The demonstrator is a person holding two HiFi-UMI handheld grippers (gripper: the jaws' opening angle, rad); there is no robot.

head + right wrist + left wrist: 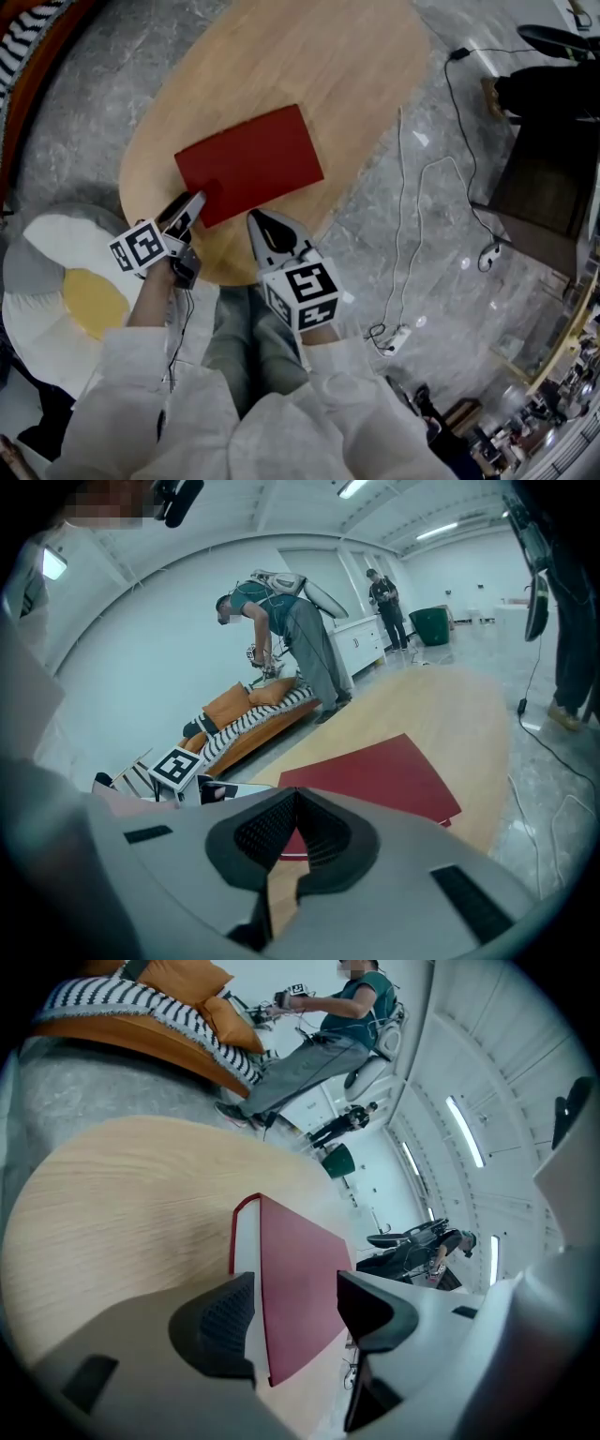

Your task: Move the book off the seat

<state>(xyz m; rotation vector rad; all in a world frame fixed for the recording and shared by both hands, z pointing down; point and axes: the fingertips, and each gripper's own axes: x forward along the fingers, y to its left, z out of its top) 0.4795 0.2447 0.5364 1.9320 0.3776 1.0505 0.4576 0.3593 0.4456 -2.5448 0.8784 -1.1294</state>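
Grey stone floor (394,234) fills most of the head view, with thin cables (412,187) lying on it at the right. On the floor stands an oval wooden seat (281,56) in the upper middle of the picture.

A red book (253,161) lies flat on the seat, near the middle of the frame.

The left gripper (192,208) is at the book's lower left corner. In the left gripper view its two jaws are apart. The book (300,1279) sits in the gap between them, with its white page edge by the left jaw. The right jaw is not touching the cover.

The right gripper (261,230) is just below the book's bottom edge. In the right gripper view its jaws are closed tight together and hold nothing. The book (375,775) lies just past them.

A cushion that looks like a fried egg (56,291) is at the lower left.
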